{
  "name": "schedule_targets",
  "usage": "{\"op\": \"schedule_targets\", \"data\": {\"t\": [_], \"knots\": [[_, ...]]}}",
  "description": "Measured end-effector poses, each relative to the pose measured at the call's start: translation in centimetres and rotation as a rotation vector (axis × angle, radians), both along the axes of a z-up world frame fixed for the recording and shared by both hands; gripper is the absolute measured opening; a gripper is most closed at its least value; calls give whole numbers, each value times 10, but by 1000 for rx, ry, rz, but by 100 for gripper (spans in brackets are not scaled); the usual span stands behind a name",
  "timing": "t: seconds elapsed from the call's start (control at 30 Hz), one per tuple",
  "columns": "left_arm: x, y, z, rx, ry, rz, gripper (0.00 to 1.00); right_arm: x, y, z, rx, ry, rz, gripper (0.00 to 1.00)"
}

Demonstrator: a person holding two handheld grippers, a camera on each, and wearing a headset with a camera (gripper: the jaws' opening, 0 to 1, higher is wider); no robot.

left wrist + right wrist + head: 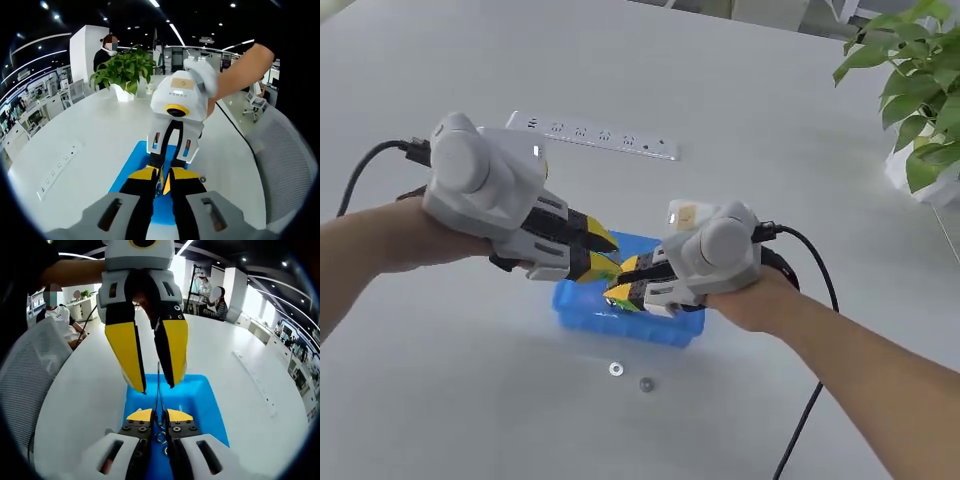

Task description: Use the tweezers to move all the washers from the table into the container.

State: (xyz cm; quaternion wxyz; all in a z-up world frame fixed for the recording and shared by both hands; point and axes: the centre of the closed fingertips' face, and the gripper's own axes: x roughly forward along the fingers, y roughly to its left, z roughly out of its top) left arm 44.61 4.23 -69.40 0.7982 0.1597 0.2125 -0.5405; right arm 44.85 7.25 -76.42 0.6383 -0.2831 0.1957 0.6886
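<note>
Two grippers meet nose to nose over the blue container (672, 328). On the left, the left gripper (604, 254) has its jaws parted, one on either side of the tweezers (159, 382) without visibly pressing them. On the right, the right gripper (619, 285) is clamped tight on the tweezers, which reach out over the container, where a few washers (161, 438) lie. One washer (616, 369) and a second washer (647, 384), darker, rest on the table (440, 400) near the container's near wall, slightly apart. They look thin, light, hard and slick. I judge the tweezers should pinch across one side of the ring, since a grip on the flat faces would likely slip.
</note>
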Motion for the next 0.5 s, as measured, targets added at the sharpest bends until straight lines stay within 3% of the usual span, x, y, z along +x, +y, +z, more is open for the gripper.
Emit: {"op": "schedule_targets", "data": {"t": [0.37,0.5], "knots": [[-3,-6,-4,15,1,-52,7,-2,-2,-1,-7,-6,26,10],[-2,-7,-4,22,-22,-62,6,-1,-2,-3,-20,-11,26,11]]}}
